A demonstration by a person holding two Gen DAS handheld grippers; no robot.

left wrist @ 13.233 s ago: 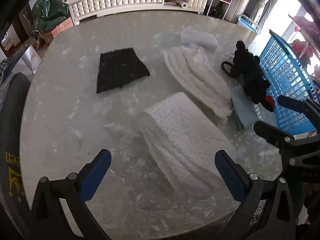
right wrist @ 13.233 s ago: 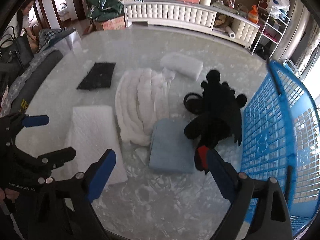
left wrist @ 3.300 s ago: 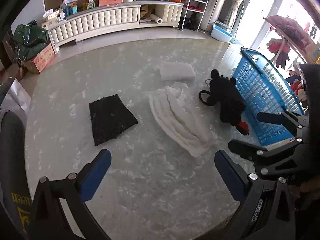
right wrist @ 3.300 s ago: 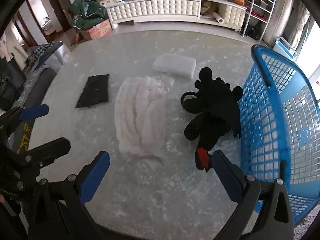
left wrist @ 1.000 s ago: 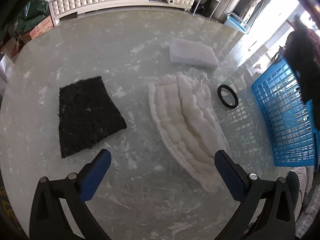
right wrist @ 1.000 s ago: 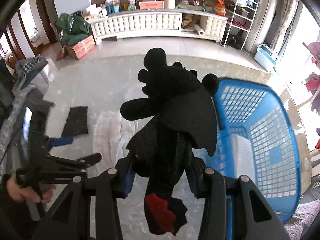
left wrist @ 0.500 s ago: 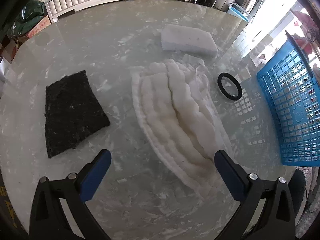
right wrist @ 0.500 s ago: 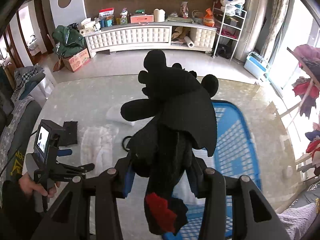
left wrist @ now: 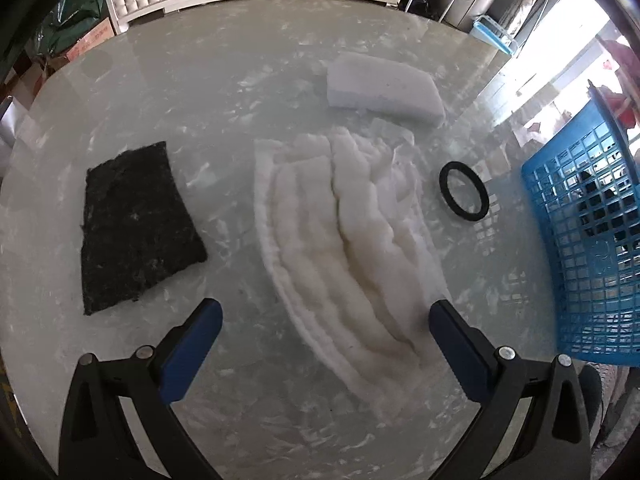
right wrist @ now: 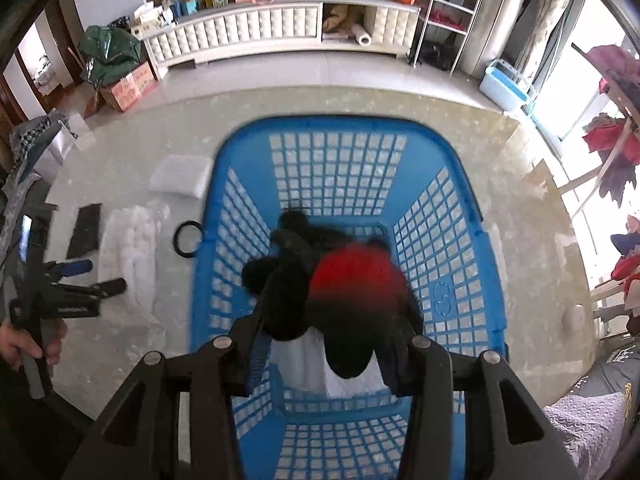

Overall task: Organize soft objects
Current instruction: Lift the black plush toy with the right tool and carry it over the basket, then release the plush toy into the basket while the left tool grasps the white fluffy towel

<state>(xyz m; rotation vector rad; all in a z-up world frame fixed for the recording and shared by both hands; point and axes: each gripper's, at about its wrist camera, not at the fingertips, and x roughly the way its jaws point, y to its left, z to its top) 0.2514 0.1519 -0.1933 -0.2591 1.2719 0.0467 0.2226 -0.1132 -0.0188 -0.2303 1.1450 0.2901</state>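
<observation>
My right gripper (right wrist: 326, 350) hangs over the blue basket (right wrist: 344, 128), jaws apart. The black plush toy with a red patch (right wrist: 320, 276) is blurred, inside the basket just past the fingers; whether they still touch it I cannot tell. White items lie on the basket floor under it. My left gripper (left wrist: 324, 340) is open and empty above the near end of the white fluffy cloth (left wrist: 344, 232). A black felt pad (left wrist: 132, 224), a white foam block (left wrist: 384, 88) and a black ring (left wrist: 464, 196) lie on the glass table (left wrist: 240, 80).
The basket (left wrist: 588, 240) stands at the table's right edge in the left wrist view. A white cabinet (right wrist: 248, 32), boxes and a shelf rack stand beyond the table. The left gripper (right wrist: 80, 284) and its hand show at left in the right wrist view.
The right gripper carried the plush toy over the basket and opened; the toy now sits down inside it. The left gripper moved closer to the white cloth.
</observation>
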